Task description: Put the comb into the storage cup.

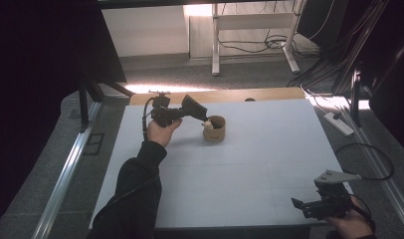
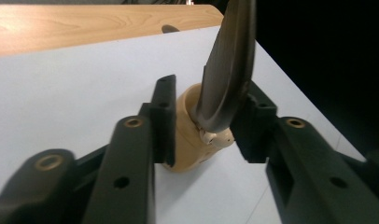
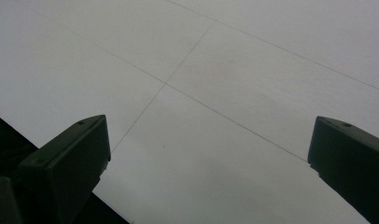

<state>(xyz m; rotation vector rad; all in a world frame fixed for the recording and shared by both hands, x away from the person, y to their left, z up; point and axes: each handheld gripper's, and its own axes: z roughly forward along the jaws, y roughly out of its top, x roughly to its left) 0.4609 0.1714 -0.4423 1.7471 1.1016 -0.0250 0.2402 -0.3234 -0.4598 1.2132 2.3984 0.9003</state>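
A tan round cup (image 1: 216,130) stands on the white table top (image 1: 250,169), left of the middle and toward the far side. A dark curved utensil (image 2: 227,65) leans out of the cup (image 2: 187,149), its lower end at the rim beside a small white piece (image 2: 208,136). My left gripper (image 1: 206,122) reaches in from the left, its jaws either side of the utensil (image 1: 195,107) with gaps showing, so it is open (image 2: 211,88). At the near right corner my right gripper (image 1: 297,205) rests low, jaws wide apart over bare table (image 3: 210,122).
A strip of bare wood (image 1: 215,94) runs along the table's far edge. On the floor beyond are desk legs (image 1: 216,50), cables (image 1: 269,42) and a power strip (image 1: 339,123). A metal rail (image 1: 65,174) runs beside the table on the left.
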